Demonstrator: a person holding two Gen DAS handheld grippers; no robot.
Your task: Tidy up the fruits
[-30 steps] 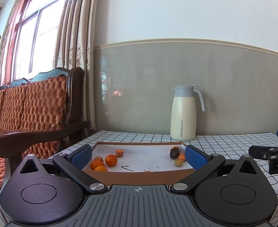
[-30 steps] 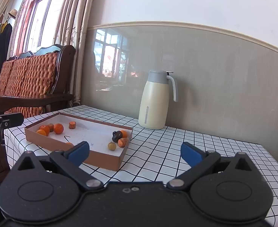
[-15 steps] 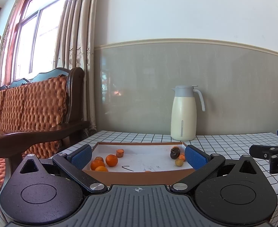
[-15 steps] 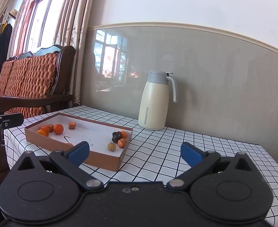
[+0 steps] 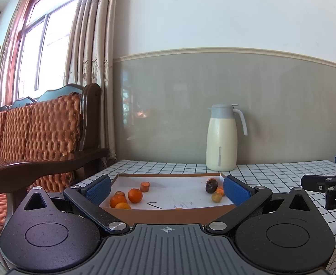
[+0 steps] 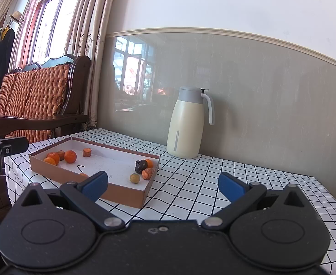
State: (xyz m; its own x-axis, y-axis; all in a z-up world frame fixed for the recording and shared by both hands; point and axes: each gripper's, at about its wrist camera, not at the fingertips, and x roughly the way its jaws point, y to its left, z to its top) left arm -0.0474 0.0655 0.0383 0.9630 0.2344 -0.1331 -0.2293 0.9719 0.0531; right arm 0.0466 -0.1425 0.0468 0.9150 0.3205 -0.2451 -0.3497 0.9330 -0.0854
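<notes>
Left tongs [image 5: 167, 189] spread wide, empty; right tongs [image 6: 162, 184] spread wide, empty.

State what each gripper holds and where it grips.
Nothing is held. Left gripper and right gripper are open and empty; the fruit lies in the box.

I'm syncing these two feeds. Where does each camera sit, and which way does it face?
Left wrist: on the left gripper, square on to the tray's near wall, facing the wall; its open blue fingers show, and the right gripper at the right edge.
Right wrist: on the right gripper, over the table right of the tray; open fingers show.
Shared: tray, oranges, jug.
</notes>
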